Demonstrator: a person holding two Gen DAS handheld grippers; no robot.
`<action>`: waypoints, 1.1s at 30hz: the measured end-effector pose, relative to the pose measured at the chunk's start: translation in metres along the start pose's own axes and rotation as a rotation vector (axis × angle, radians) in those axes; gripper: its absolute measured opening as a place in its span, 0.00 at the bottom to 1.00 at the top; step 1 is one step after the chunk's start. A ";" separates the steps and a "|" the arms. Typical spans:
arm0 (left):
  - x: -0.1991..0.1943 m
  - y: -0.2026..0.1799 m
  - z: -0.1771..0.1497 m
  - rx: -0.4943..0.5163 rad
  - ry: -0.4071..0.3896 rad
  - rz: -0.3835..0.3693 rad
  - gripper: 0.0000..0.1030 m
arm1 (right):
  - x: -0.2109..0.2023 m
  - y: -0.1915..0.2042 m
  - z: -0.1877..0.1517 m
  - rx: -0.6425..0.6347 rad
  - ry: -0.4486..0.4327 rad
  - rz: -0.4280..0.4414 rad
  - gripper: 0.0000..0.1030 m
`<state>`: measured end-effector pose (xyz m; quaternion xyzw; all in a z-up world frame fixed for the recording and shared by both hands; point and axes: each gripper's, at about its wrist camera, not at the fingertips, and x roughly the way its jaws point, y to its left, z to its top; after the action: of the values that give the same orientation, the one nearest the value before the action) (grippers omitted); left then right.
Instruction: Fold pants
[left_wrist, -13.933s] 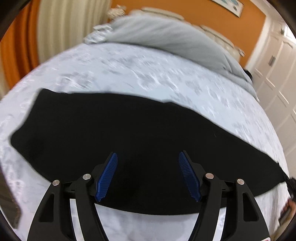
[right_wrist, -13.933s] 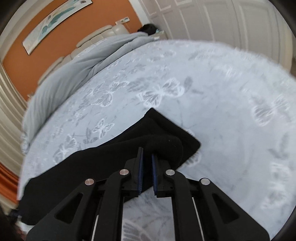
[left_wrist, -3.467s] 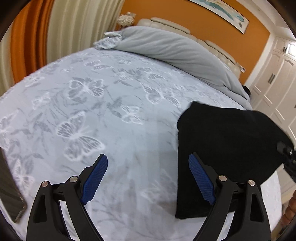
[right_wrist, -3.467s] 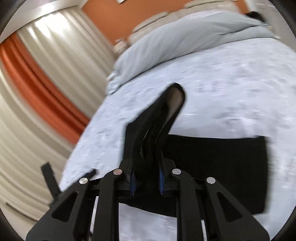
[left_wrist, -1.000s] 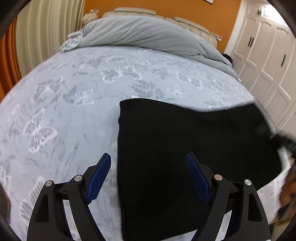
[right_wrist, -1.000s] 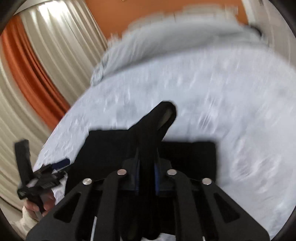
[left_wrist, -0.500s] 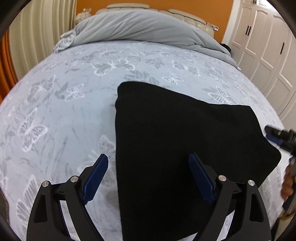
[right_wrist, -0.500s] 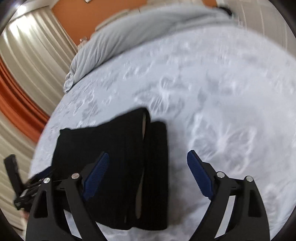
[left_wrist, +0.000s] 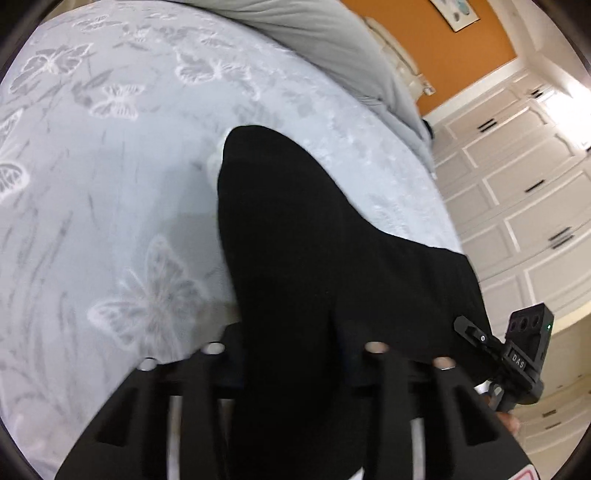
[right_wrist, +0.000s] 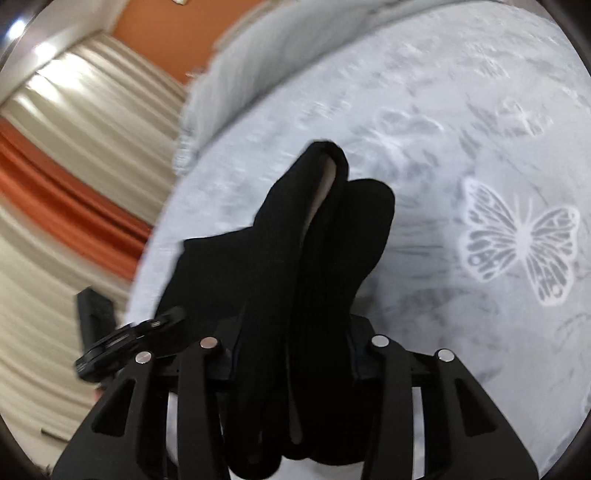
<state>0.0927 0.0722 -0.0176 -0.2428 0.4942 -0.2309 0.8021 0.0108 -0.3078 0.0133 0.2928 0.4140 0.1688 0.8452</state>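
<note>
My right gripper (right_wrist: 295, 347), jaws just closing, pinches the thick folded edge of the black pants (right_wrist: 317, 258) above the butterfly-print bedspread (right_wrist: 480, 166), my left gripper (right_wrist: 122, 343) beside it.

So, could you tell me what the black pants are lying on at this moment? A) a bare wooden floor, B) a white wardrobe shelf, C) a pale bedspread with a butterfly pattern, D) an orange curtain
C: the black pants lie on the pale bedspread, whose butterfly pattern shows around them in both wrist views.
</note>
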 end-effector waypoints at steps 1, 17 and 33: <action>-0.010 -0.003 -0.002 0.006 0.002 -0.017 0.26 | -0.005 0.004 -0.003 -0.012 -0.006 -0.004 0.40; -0.048 -0.071 -0.053 0.420 -0.300 0.242 0.84 | 0.028 0.015 -0.021 -0.204 0.053 -0.320 0.43; -0.162 0.000 -0.013 0.109 -0.567 0.466 0.84 | 0.121 0.242 -0.002 -0.286 0.197 0.102 0.16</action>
<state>0.0156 0.1693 0.0880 -0.1349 0.2816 0.0084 0.9500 0.0713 -0.0562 0.0929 0.1723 0.4510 0.2966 0.8240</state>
